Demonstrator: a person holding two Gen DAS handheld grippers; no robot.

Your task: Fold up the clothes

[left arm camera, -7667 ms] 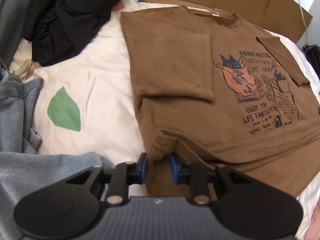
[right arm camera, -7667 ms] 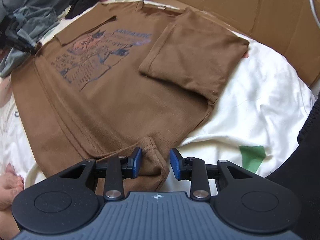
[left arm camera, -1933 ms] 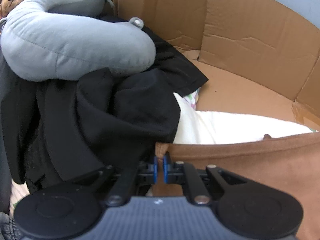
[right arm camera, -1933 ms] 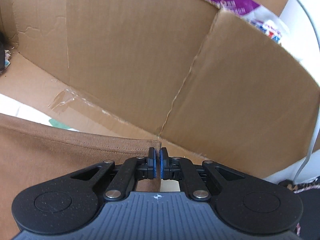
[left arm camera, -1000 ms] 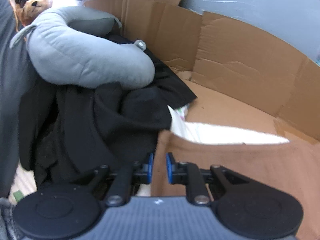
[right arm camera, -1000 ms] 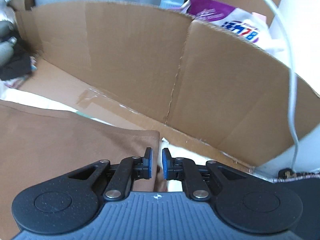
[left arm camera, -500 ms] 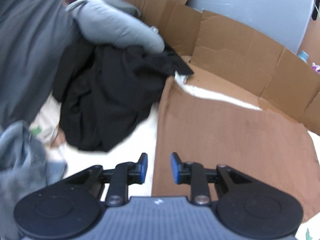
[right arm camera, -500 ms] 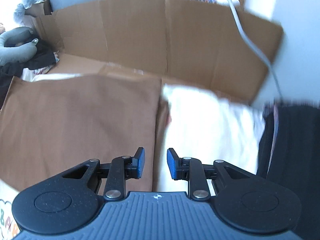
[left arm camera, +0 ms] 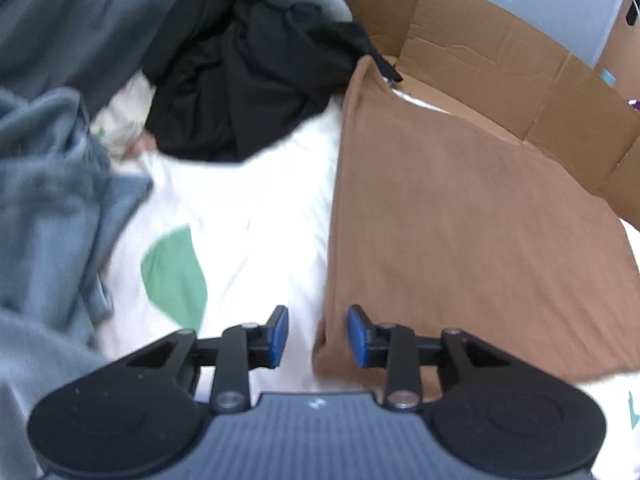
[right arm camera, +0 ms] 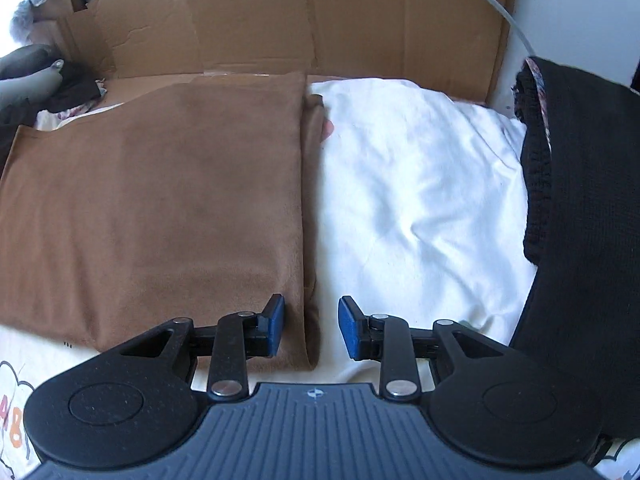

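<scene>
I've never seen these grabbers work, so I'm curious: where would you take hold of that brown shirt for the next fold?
Probably at the brown shirt's two near corners, coming from its near edge. It lies flat with straight side edges; the right gripper hangs open over the right corner, the left gripper over the left, both having just opened. Layered edges there give the pads something to pinch.

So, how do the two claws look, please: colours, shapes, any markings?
Both alike. The left claw and right claw have black linkage arms with silver pivot pins, blue pads on the fingertips, round black discs at each side, and a ribbed dark grey body with a small white logo.
</scene>
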